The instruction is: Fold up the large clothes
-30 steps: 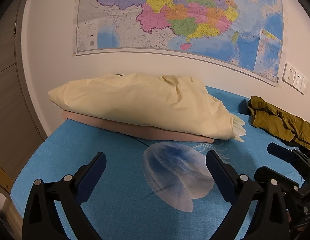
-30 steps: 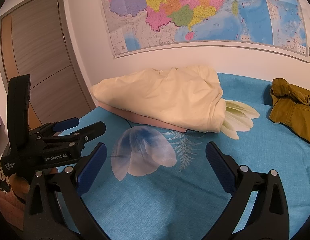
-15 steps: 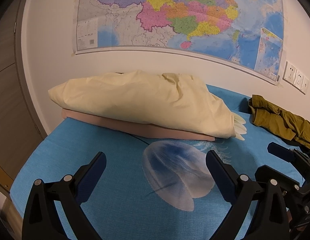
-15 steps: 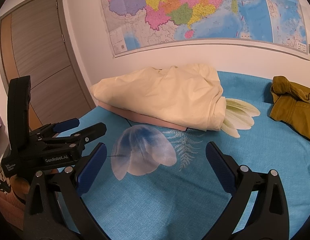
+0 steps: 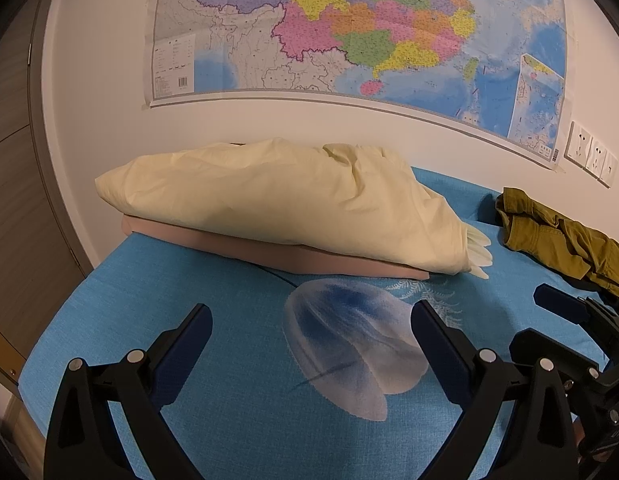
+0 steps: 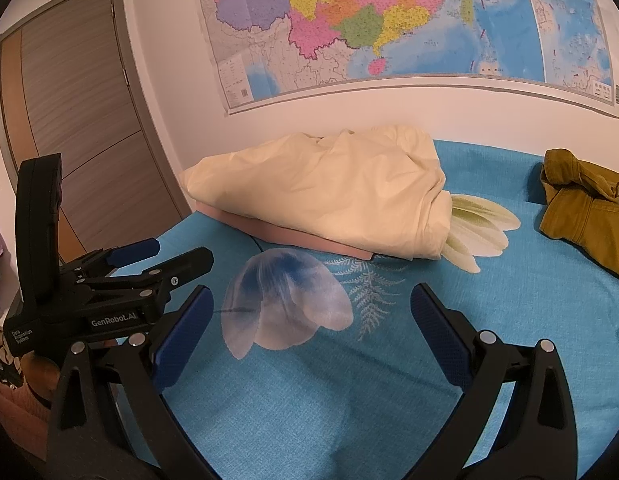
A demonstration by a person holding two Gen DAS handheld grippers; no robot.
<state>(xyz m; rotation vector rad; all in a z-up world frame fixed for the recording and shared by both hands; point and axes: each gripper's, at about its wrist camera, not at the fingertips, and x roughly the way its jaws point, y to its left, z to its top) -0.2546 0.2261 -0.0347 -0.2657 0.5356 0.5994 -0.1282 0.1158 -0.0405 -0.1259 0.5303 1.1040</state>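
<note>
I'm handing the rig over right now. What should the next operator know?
Left tool: open, empty, above the blue bedsheet.
Right tool: open, empty, beside it.
Olive garment: crumpled, far right on the bed.
Cream cloth: bundled on a pink pad by the wall.
Done: nothing folded.
Left: probably pick up the olive garment, spread it, fold it.

Bare bedsheet (image 5: 237, 360) ahead — pillow (image 5: 277, 204) beyond

Left wrist view looked low across blue bedsheet (image 5: 157, 304) toward wall map (image 5: 349, 28), close above fabric. Right wrist view faced same way from further right. Both shared cream bedding (image 5: 277, 204) (image 6: 329, 192), olive garment (image 5: 561, 240) (image 6: 581, 200).
</note>
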